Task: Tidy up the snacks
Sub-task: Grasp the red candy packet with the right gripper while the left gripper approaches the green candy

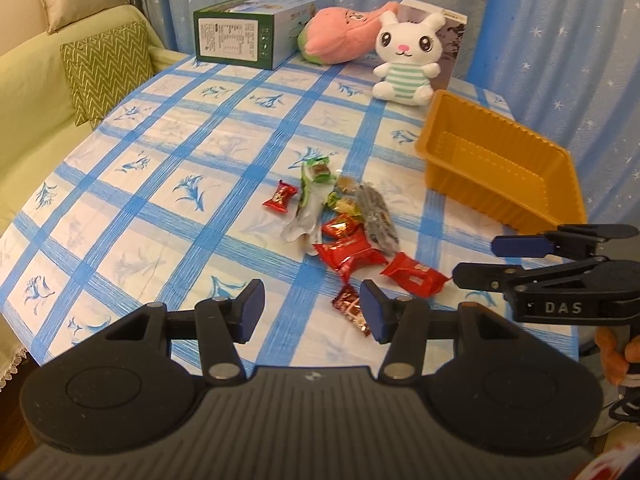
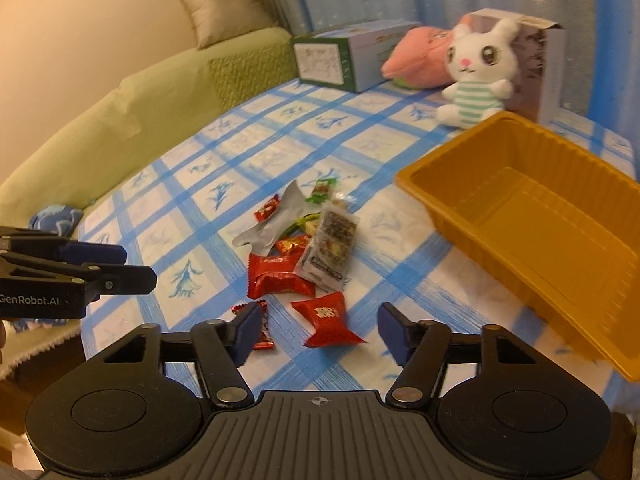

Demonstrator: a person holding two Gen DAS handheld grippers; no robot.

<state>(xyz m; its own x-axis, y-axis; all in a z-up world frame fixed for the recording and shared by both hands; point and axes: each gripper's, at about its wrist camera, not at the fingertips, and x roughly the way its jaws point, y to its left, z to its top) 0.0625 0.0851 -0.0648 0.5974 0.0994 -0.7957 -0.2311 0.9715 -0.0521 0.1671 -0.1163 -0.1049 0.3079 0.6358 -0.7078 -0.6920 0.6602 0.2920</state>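
A: Lying in a loose heap near the middle of the checked tablecloth [image 1: 168, 152]: the snacks [image 1: 348, 224]. Red wrappers, green ones, one long dark-speckled packet [image 2: 330, 248], one crumpled silver wrapper [image 2: 276, 220].

B: Any strays?

A: One small red candy [image 1: 281, 197] sits apart on the left of the heap. A red packet [image 2: 328, 320] lies on the near side, apart from the rest, and a small red-and-foil bar [image 1: 354, 310] lies just beside it.

B: Container?

A: Orange plastic tray [image 2: 516, 216], right of the heap, nothing in it; its far rim sits higher than its near rim.

B: Right gripper [image 2: 320, 330]?

A: Partly spread, with the red packet lying on the cloth between the pads. No pad touches it. Not grasping.

B: Left gripper [image 1: 312, 310]?

A: Fingers spread, nothing clamped. The foil bar shows in the gap, close by the right pad; contact cannot be told.

B: Surroundings?

A: At the table's far edge: a green-and-white carton [image 1: 248, 32] on its side, a pink plush [image 1: 340, 36], a white rabbit plush [image 1: 408, 60] in a striped top, seated before a grey box [image 2: 548, 68]. Blue starred curtain [image 1: 560, 40] behind. Green sofa [image 2: 100, 140] with cushions to the left.
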